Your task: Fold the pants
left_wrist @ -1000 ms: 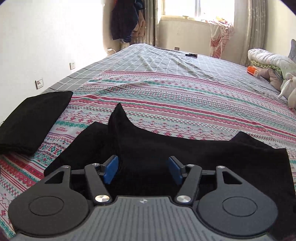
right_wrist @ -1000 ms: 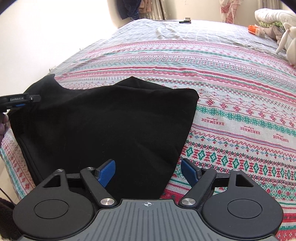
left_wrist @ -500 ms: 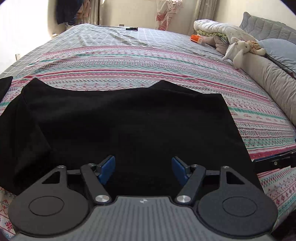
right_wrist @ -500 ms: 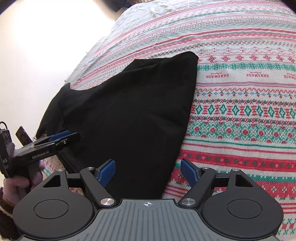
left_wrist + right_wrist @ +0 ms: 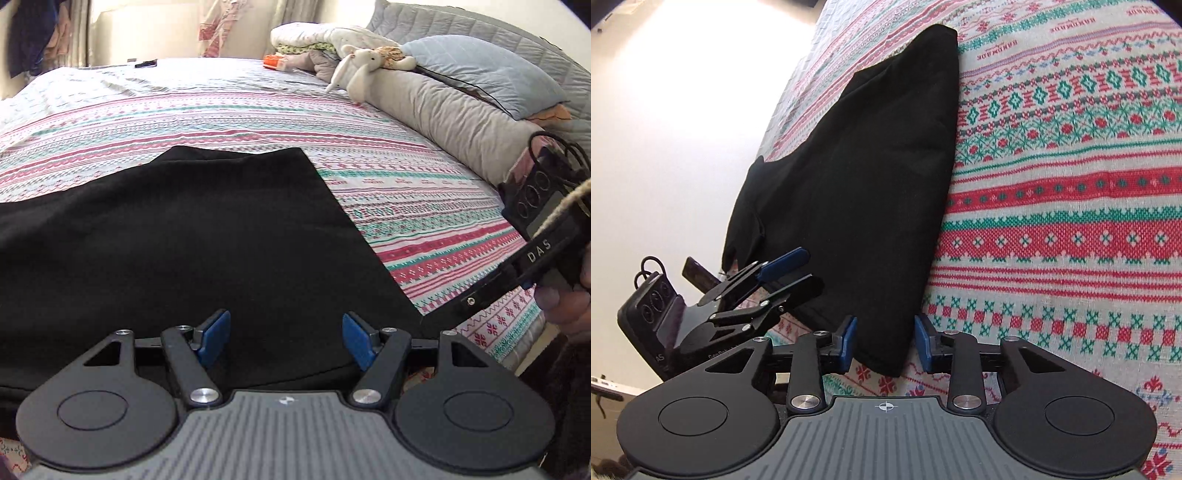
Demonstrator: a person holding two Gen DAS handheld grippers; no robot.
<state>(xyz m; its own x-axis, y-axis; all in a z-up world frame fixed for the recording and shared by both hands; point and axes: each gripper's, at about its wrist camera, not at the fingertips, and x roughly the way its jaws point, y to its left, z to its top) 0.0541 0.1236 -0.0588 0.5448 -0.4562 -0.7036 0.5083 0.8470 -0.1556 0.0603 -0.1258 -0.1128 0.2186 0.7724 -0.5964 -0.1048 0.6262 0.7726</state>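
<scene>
The black pants (image 5: 192, 236) lie flat on the patterned bedspread, also in the right wrist view (image 5: 871, 192). My left gripper (image 5: 286, 339) is open, its blue pads over the near edge of the pants, holding nothing. It also shows in the right wrist view (image 5: 790, 271) at the near left edge of the pants. My right gripper (image 5: 885, 345) is open, narrower than before, with the near right corner of the pants between its pads, not clamped. In the left wrist view the right gripper's body (image 5: 532, 254) shows at the right; its fingertips are hidden.
The red, green and white striped bedspread (image 5: 1071, 221) covers the bed (image 5: 258, 114). Grey pillows (image 5: 461, 107), a soft toy (image 5: 358, 62) and folded bedding (image 5: 314, 40) lie along the far right side. The bed's edge is close below both grippers.
Both grippers have swung toward the near edge of the pants. My right gripper has come down around the near right corner and its jaws have narrowed. My left gripper stays open.
</scene>
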